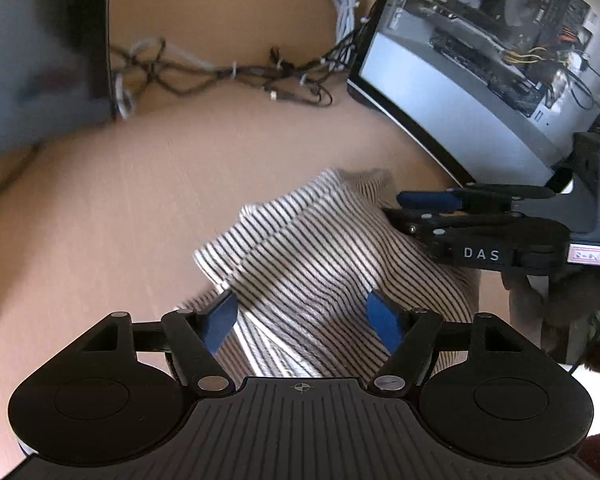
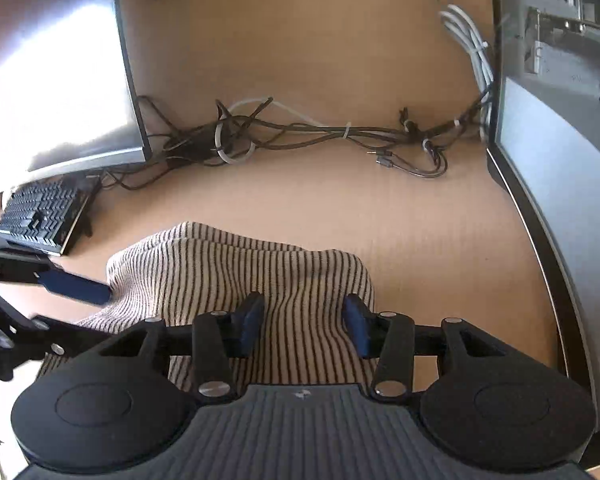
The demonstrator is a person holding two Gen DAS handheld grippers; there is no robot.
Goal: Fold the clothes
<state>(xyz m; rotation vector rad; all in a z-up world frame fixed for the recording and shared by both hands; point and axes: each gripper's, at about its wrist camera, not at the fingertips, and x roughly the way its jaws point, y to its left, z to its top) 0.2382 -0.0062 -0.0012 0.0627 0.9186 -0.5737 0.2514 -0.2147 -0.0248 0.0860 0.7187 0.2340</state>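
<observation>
Striped garment [image 2: 236, 272] lying bunched, folding unfinished; left gripper [image 1: 302, 320] released above it; right gripper [image 2: 302, 322] straddling cloth, grasp unclear.

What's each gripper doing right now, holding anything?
Left gripper: open, over the striped cloth, not clamped.
Right gripper: open, cloth between the fingers, no visible pinch.

Office or computer workspace, we judge: surface [image 2: 340, 208] bearing monitor [image 2: 60, 72], keyboard [image 2: 40, 216], tangled cables [image 2: 300, 132], open PC case [image 1: 500, 20].
</observation>
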